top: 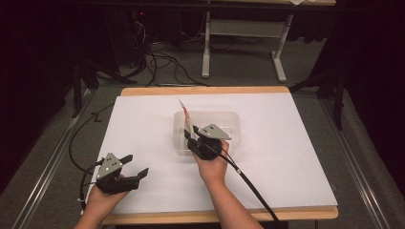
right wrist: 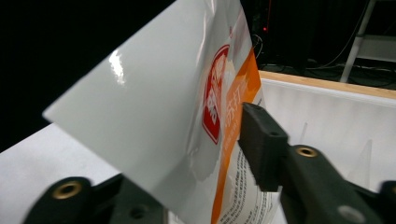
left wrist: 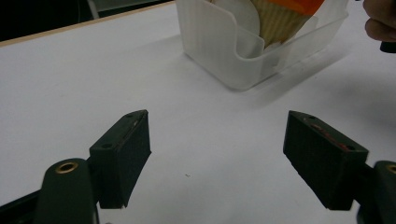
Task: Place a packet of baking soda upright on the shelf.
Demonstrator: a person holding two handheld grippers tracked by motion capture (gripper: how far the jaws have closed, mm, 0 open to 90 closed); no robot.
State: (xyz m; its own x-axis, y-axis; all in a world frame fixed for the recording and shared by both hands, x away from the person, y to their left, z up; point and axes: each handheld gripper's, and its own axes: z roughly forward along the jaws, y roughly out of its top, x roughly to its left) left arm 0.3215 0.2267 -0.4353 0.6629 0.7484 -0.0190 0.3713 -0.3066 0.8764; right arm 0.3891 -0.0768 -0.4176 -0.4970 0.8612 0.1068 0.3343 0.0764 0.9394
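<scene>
A white and orange snack packet (top: 186, 116) stands on edge in a clear plastic container (top: 230, 118) at the middle of the white table. My right gripper (top: 190, 137) is at the container's near left corner. In the right gripper view the packet (right wrist: 177, 121) rises between the jaws of this gripper (right wrist: 201, 161), which stand wider than the thin packet; the left jaw is partly hidden behind it. My left gripper (top: 136, 167) rests near the front left of the table, open and empty (left wrist: 217, 154). It faces the container (left wrist: 224, 60) and the packet (left wrist: 280, 18).
A white sheet (top: 286, 157) covers the wooden table top. Black cables trail from both grippers toward the front edge. Beyond the table are a white desk frame (top: 206, 47), floor cables and dark stands at both sides.
</scene>
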